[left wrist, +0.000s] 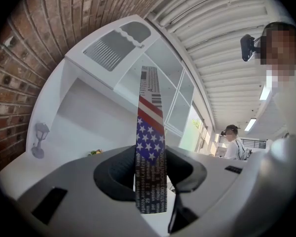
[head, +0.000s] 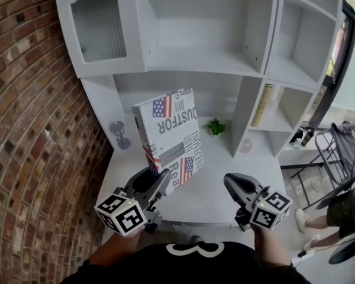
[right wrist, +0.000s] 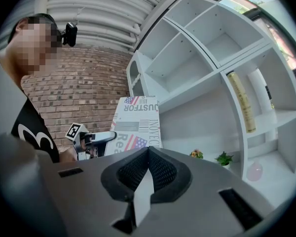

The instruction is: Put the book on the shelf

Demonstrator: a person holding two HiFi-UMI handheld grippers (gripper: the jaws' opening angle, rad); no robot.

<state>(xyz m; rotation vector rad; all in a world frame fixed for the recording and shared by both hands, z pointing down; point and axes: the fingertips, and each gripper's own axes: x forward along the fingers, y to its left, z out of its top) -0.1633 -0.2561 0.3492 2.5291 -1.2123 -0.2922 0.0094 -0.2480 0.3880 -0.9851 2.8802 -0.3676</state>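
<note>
The book (head: 168, 135) has a white newsprint cover with American flags. It stands upright and tilted above the white desk (head: 225, 185), in front of the white shelf unit (head: 201, 58). My left gripper (head: 160, 185) is shut on its lower edge. In the left gripper view the book's spine (left wrist: 150, 127) rises from between the jaws of the left gripper (left wrist: 150, 169). My right gripper (head: 232, 185) hangs to the right of the book, apart from it. In the right gripper view the right gripper (right wrist: 148, 154) has its jaws closed together with nothing in them, and the book (right wrist: 135, 125) shows to the left.
A small green plant (head: 215, 126) and a grey goblet-like ornament (head: 119, 132) stand at the back of the desk. A tan book (head: 262, 104) leans in a right-hand cubby above a pink object (head: 246, 145). Brick wall (head: 29, 129) runs along the left; a chair (head: 337, 152) and a person's legs are at right.
</note>
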